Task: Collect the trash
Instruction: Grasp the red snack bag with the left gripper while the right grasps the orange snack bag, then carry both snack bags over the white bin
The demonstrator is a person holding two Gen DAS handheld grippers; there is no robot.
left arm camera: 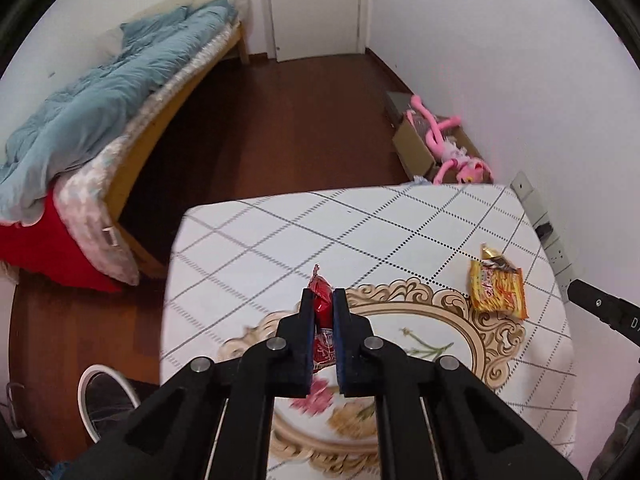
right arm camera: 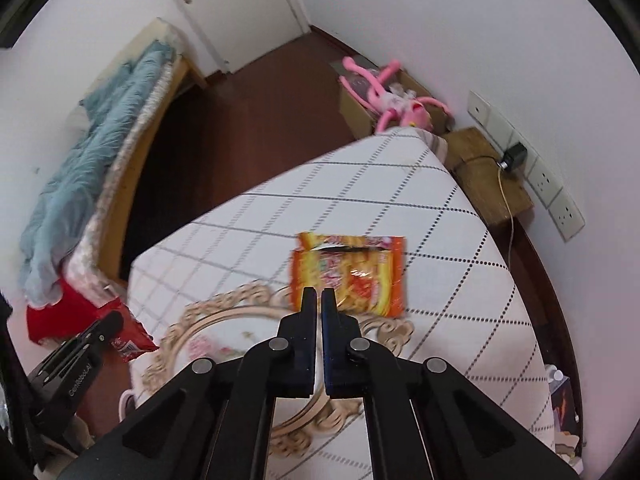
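Note:
My left gripper (left arm camera: pixel 322 294) is shut on a red snack wrapper (left arm camera: pixel 320 282), which stands sharp between the pads above the patterned tablecloth (left arm camera: pixel 280 240). The right wrist view shows that same left gripper (right arm camera: pixel 116 320) at the lower left with the red wrapper (right arm camera: pixel 134 344) in its tips. An orange-yellow snack packet (left arm camera: pixel 498 292) with a torn top lies flat on the table, a gold wrapper (left arm camera: pixel 493 257) at its far end. My right gripper (right arm camera: pixel 318 294) is shut just over the near edge of the orange packet (right arm camera: pixel 352 276), with nothing seen between its jaws. In the left wrist view the right gripper (left arm camera: pixel 573 290) stands apart from the packet.
A bed with a blue blanket (left arm camera: pixel 100 100) lines the left wall. A cardboard box holding a pink plush toy (left arm camera: pixel 444 148) sits by the right wall. A white-rimmed bin (left arm camera: pixel 100 396) stands on the floor left of the table. Wall sockets (right arm camera: pixel 552 188) and a wooden shelf (right arm camera: pixel 488 176) are on the right.

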